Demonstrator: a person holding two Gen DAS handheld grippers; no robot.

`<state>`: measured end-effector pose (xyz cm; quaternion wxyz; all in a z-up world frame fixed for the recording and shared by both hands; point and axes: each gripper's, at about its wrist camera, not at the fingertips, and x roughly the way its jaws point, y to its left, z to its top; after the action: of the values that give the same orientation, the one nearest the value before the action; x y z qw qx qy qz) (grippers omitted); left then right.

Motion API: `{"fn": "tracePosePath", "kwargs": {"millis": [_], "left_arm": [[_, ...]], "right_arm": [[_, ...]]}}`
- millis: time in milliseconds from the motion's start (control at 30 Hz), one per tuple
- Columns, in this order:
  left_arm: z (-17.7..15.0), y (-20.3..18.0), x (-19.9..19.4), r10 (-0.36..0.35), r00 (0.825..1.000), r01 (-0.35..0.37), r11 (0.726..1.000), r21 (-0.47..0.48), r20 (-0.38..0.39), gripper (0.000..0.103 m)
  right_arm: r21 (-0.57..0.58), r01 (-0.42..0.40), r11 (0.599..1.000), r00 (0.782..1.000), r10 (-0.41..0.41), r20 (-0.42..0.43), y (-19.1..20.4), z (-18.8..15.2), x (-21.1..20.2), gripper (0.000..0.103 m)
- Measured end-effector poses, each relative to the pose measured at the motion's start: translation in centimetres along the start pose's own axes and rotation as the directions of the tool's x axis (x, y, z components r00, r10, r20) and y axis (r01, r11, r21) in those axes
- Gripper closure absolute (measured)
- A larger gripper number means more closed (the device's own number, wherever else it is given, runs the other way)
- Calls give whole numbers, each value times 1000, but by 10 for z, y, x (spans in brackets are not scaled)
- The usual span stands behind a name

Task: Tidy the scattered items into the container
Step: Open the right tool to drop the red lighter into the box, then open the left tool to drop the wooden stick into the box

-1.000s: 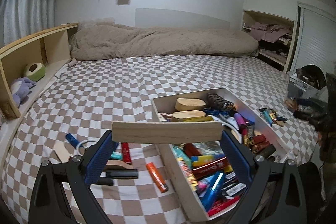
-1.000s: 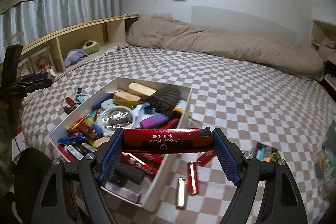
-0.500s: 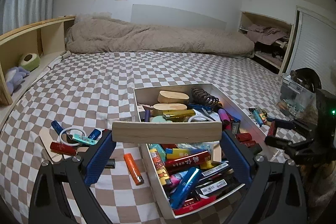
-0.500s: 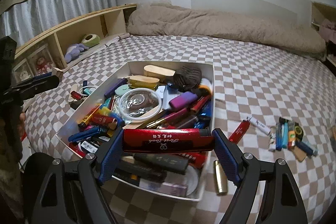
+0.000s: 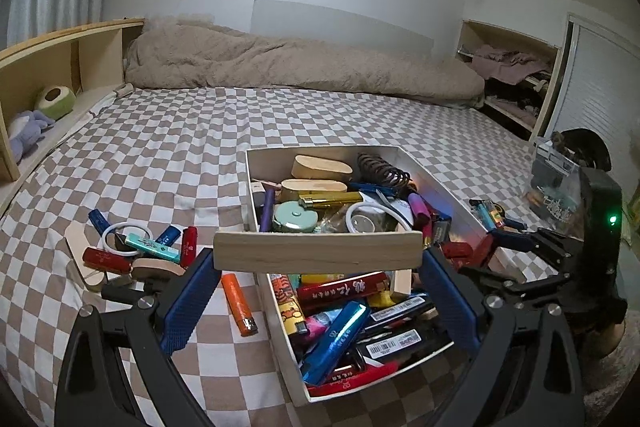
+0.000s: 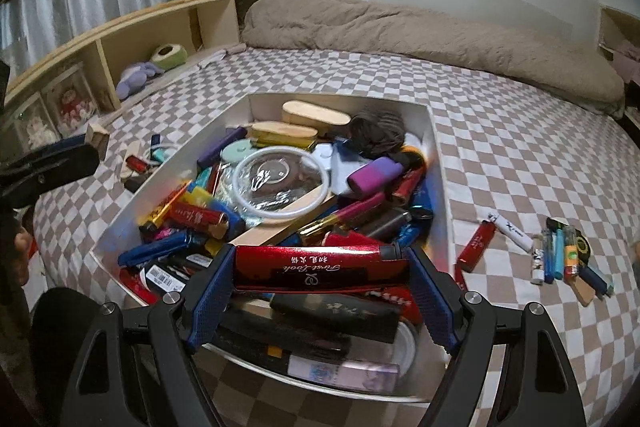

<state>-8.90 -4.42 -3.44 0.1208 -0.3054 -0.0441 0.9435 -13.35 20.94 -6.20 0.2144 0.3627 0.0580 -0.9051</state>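
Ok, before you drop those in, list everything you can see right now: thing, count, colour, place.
container: one, white, open box on the bed, heaped with lighters, tubes and wooden pieces
wooden block: one, pale wood, held across the left jaws above the box
red case: one, glossy red with script, held across the right jaws above the box
orange lighter: one, on the bedspread left of the box
left pile: several red, blue and teal items, with a white ring
right pile: several mixed-colour lighters, right of the box
red lighter: one, beside the box's right wall
duvet: one, beige, far end of bed
left gripper: black, blue pads
right gripper: black, blue pads
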Motion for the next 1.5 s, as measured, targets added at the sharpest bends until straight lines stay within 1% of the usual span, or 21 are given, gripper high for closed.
{"fn": "tracePosePath", "kwargs": {"millis": [100,167,200,267,400,533,633,767,900,1033,1233,1333,1500], "left_arm": [[-1,-2,1,4,1000,-4,1000,0,-1,3],[-2,-2,1,1,1000,-1,1000,-3,-3,3],[-2,-2,1,0,1000,0,1000,-5,-4,3],[-3,-3,1,2,1000,-2,1000,-4,-7,3],[-3,-4,4,-1,1000,0,1000,-14,-21,3],[-4,-5,9,-19,999,17,998,-54,-46,3],[-4,-6,14,-30,997,23,994,-103,-68,3],[-3,-8,22,-62,993,44,985,-169,-105,3],[-3,-20,28,-65,989,42,984,-176,-129,3],[-3,-32,38,-96,980,58,976,-210,-175,3],[-1,-44,53,-163,962,94,952,-291,-221,3],[1,-52,59,-179,956,102,946,-307,-234,3],[0,-63,66,-190,948,106,945,-311,-254,3]], "right_arm": [[-23,-22,999,1000,21,-9,6,-3,5,20],[-31,-21,999,1000,20,-19,8,-4,7,5],[-37,-14,999,1000,13,-17,9,-4,7,0],[-49,-9,999,1000,9,-6,10,-6,3,0],[-35,-10,999,1000,10,-2,7,-8,-2,0],[-33,-12,999,1000,13,9,5,-10,-7,0],[-37,-14,999,1000,15,21,6,-11,-11,0],[-57,-8,998,999,9,31,10,-12,-14,0],[-76,1,997,999,2,41,11,-14,-16,0],[-93,9,996,999,-5,47,10,-17,-17,0],[-75,-12,997,998,16,62,2,-19,-20,0],[-66,-23,998,997,28,71,-1,-19,-23,0],[-63,-26,998,996,31,78,-3,-21,-24,0]]}}
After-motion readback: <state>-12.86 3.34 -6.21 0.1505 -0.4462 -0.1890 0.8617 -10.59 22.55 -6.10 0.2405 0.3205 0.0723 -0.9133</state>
